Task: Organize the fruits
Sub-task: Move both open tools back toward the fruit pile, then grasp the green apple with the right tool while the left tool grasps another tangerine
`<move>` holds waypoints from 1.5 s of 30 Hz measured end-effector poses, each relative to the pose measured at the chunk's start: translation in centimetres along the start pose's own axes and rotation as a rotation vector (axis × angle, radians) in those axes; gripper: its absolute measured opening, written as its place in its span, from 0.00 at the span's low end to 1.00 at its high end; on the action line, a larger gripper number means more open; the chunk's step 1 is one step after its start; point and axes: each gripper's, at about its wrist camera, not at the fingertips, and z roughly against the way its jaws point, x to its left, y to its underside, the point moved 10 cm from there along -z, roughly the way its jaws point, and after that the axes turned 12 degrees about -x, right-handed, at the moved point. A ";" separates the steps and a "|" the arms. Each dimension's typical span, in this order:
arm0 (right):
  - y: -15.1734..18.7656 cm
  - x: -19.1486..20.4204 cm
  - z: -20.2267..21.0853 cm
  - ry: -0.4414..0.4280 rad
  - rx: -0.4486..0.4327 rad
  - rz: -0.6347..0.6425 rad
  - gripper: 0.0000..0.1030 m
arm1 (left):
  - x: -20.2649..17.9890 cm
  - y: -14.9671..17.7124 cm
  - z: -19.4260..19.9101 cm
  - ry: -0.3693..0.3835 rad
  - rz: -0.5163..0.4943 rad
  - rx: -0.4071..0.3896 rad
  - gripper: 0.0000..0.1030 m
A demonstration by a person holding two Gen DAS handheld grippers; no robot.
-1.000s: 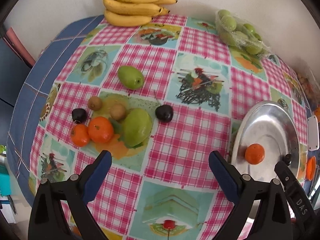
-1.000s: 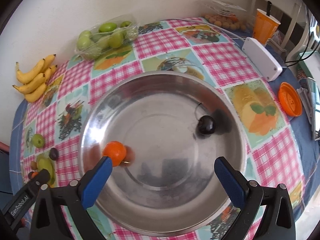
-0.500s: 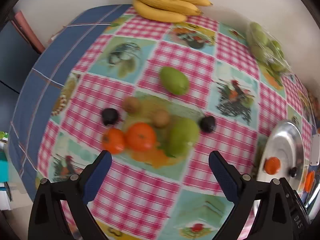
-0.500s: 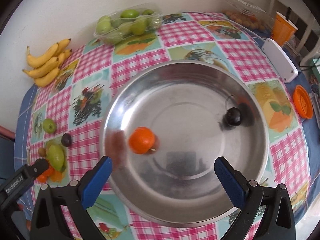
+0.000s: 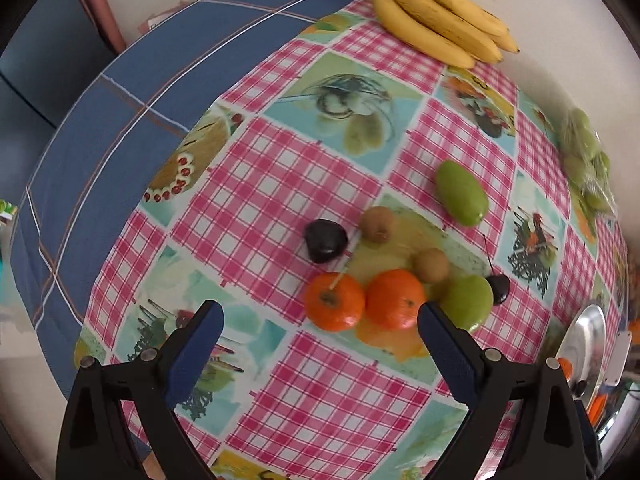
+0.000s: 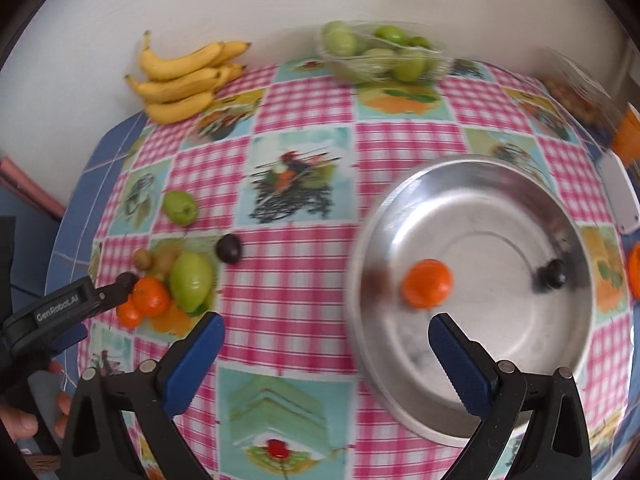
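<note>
Left claw lines up on the loose fruit beside the steel bowl

The left gripper hangs spread wide and empty just short of the two tangerines, which sit touching, well left of the steel bowl; they look light, round and soft-skinned, apt to roll, so a gentle pinch across the middle seems best. The right gripper, likewise wide and empty, hovers at the bowl's left rim, where one tangerine and a dark cherry lie.

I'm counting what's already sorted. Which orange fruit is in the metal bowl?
The lone orange fruit lying inside the metal bowl, left of a dark fruit. The other two sit touching on the tablecloth.
</note>
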 end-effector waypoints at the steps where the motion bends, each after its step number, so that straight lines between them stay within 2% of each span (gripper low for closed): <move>1: 0.1 0.6 -0.3 0.001 0.006 0.010 1.00 | 0.1 -0.1 -0.1 0.002 0.005 -0.002 0.95; 5: 0.8 2.3 -1.6 -0.005 0.044 0.030 1.00 | 0.1 -0.1 -0.8 0.022 0.031 -0.006 0.95; 9: 1.3 4.1 -2.8 -0.046 0.078 0.014 1.00 | 0.2 -0.5 -0.9 0.058 0.075 -0.033 0.95; 13: 0.7 6.0 -3.3 -0.074 0.063 0.018 1.00 | 0.6 -1.2 -1.0 0.064 0.098 -0.068 0.97; 18: 0.3 7.1 -4.3 -0.086 0.072 -0.006 0.99 | 0.5 -1.5 -2.0 0.065 0.047 -0.054 0.98; 25: 0.1 7.9 -5.9 -0.098 0.087 -0.052 0.86 | 2.4 -0.8 -3.7 0.038 0.129 0.041 0.98; 29: 0.2 9.0 -6.6 -0.111 0.090 -0.045 0.75 | 2.9 -0.7 -3.9 0.025 0.135 0.042 0.97; 31: 0.3 9.8 -7.1 -0.129 0.098 -0.044 0.69 | 2.8 -0.8 -4.0 0.036 0.139 0.038 0.95; 35: 0.6 10.8 -7.5 -0.161 0.107 -0.038 0.55 | 2.4 -0.2 -4.1 0.068 0.144 0.052 0.80; 38: 0.9 11.4 -7.9 -0.160 0.112 -0.022 0.49 | 2.1 0.2 -4.4 0.085 0.164 0.064 0.71; 45: 1.2 11.9 -8.5 -0.174 0.116 -0.019 0.43 | 1.7 1.1 -4.4 0.114 0.177 0.074 0.66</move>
